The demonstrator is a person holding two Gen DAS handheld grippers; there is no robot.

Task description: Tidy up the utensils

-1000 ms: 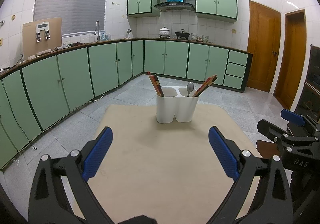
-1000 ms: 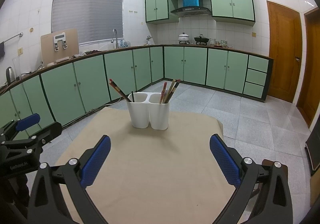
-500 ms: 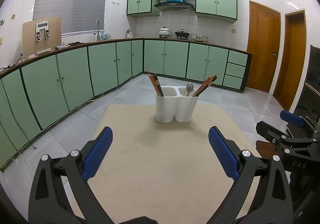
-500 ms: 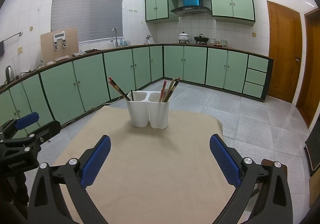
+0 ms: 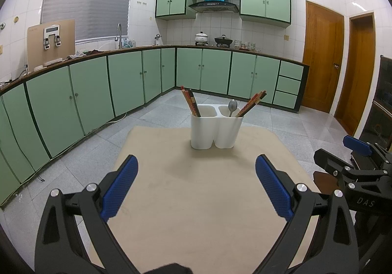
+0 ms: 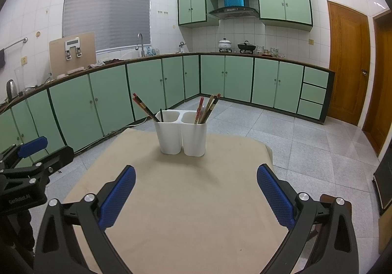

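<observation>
A white two-cup utensil holder (image 5: 216,127) (image 6: 181,132) stands near the far end of a beige table (image 5: 201,190) (image 6: 191,200). Its left cup holds dark chopsticks (image 5: 191,102) (image 6: 145,106). The right cup holds a metal spoon (image 5: 232,105) and more chopsticks (image 5: 252,102) (image 6: 208,107). My left gripper (image 5: 196,187) is open over the near table, well short of the holder, nothing between its blue pads. My right gripper (image 6: 196,192) is also open and empty, level with the left one. Each gripper shows at the edge of the other's view.
Green base cabinets (image 5: 127,82) run along the left and back walls under a dark counter. Two wooden doors (image 5: 321,60) stand at the right. A dark cabinet (image 5: 382,107) is at the far right. Grey tiled floor surrounds the table.
Both grippers have drawn back slightly from the holder and stay open. Nothing else has moved.
</observation>
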